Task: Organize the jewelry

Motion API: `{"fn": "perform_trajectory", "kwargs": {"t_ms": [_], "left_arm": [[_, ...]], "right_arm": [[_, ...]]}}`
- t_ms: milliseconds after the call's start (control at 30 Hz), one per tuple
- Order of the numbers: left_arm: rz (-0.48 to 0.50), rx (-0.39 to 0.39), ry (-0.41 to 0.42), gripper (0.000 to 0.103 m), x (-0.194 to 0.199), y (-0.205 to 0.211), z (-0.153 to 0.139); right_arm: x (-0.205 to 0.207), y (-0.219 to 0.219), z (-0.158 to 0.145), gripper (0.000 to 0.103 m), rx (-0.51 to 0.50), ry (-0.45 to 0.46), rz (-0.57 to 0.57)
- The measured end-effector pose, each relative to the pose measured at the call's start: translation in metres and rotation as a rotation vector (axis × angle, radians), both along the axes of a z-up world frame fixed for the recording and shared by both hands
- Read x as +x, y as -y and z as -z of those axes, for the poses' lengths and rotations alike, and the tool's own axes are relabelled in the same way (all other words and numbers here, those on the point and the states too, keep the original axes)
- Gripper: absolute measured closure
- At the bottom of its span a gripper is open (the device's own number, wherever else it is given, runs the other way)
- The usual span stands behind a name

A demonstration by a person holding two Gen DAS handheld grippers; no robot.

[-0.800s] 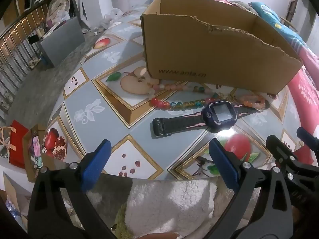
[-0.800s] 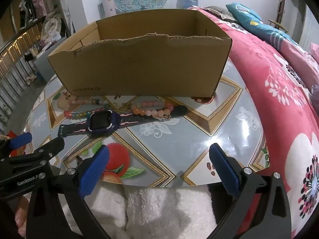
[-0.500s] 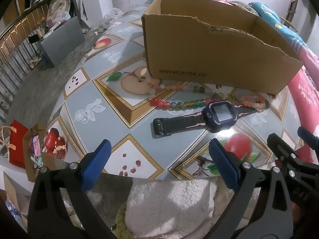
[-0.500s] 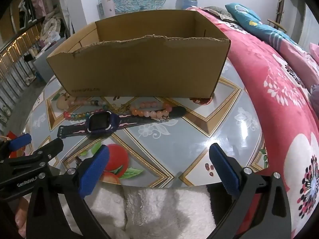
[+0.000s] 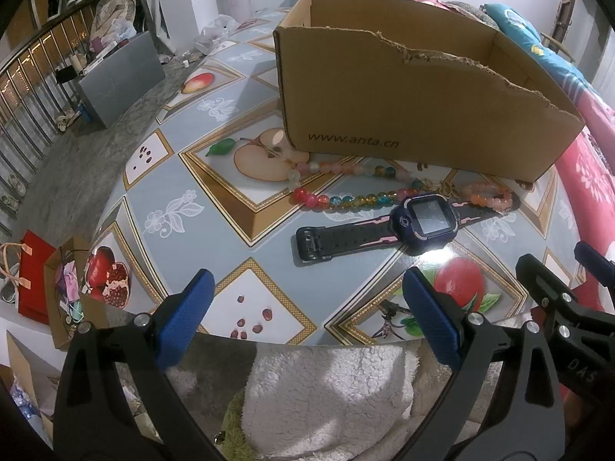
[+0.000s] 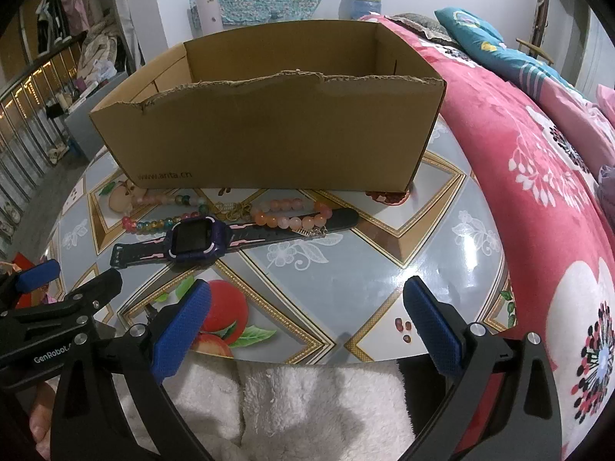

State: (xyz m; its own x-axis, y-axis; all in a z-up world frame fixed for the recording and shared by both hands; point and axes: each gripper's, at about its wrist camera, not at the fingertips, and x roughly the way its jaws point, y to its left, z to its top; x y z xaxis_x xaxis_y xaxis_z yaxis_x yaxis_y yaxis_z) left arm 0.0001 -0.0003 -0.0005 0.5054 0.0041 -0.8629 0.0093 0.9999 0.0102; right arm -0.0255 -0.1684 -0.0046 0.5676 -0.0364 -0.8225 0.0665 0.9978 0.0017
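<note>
Both sets of fingers are released and empty, hovering at the near edge of the desk [image 5: 161,207]: the left gripper [image 5: 307,319] and the right gripper [image 6: 307,319] each point steeply down with nothing between the pads.

The jewelry lies ahead of the fingers, in front of the box [image 6: 269,142]. The watch [image 5: 423,219] is nearest, just beyond the left gripper's right-hand finger and ahead of the right gripper's left-hand finger. Past it run the bead string [image 5: 346,199] and the peach bracelet [image 6: 288,211], which overlaps the watch strap; a small gold chain [image 6: 230,211] sits between them.

The watch looks like the sensible first pick. Straddle its body across the narrow sides, lower until the pads nearly touch the desk, then close. Lift slowly, since the bracelet on the strap may drag along. Carry it over the box's torn front wall before letting go.
</note>
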Motion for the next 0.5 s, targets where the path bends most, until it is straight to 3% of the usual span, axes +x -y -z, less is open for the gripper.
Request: {"fn": "perform_trajectory", "kwargs": {"t_ms": [500], "left_arm": [[-0.001,0.002,-0.002,0.009,-0.0022,-0.002,0.001]], "right_arm": [[-0.0004,-0.0002,0.0004,0.005,0.0,-0.001,0.0]]}}
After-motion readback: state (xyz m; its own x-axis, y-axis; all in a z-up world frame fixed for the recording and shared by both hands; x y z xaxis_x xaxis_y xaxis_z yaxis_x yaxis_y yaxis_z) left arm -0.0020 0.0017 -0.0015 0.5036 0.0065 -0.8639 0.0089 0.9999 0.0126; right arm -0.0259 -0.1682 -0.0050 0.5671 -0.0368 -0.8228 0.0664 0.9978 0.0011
